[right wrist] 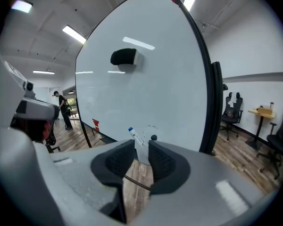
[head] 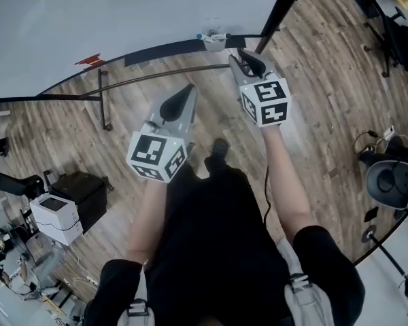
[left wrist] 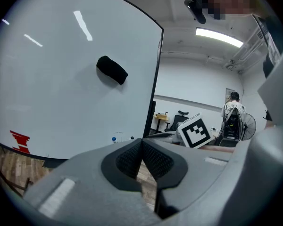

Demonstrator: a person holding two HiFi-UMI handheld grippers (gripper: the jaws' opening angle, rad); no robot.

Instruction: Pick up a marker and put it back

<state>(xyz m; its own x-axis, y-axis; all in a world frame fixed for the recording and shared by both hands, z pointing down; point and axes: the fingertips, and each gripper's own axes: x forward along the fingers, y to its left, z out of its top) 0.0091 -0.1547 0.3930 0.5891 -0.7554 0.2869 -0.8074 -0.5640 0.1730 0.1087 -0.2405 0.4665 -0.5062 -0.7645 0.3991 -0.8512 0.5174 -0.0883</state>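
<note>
Whiteboard (right wrist: 146,88), wood-floored office: marker (right wrist: 132,133) stands in its cup (head: 214,43) on the ledge, right claw (right wrist: 141,147) wide just before it, left claw (left wrist: 142,160) closed, empty. Put-back looks done; next, back away cleanly.

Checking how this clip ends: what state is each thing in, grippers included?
Left gripper: shut, empty.
Right gripper: open, holding nothing.
Blue-capped marker: capped, leaning in the holder, free of the jaws.
Holder: at the whiteboard's bottom edge.
Eraser: stuck on the whiteboard.
Whiteboard: mostly blank, one red mark.
</note>
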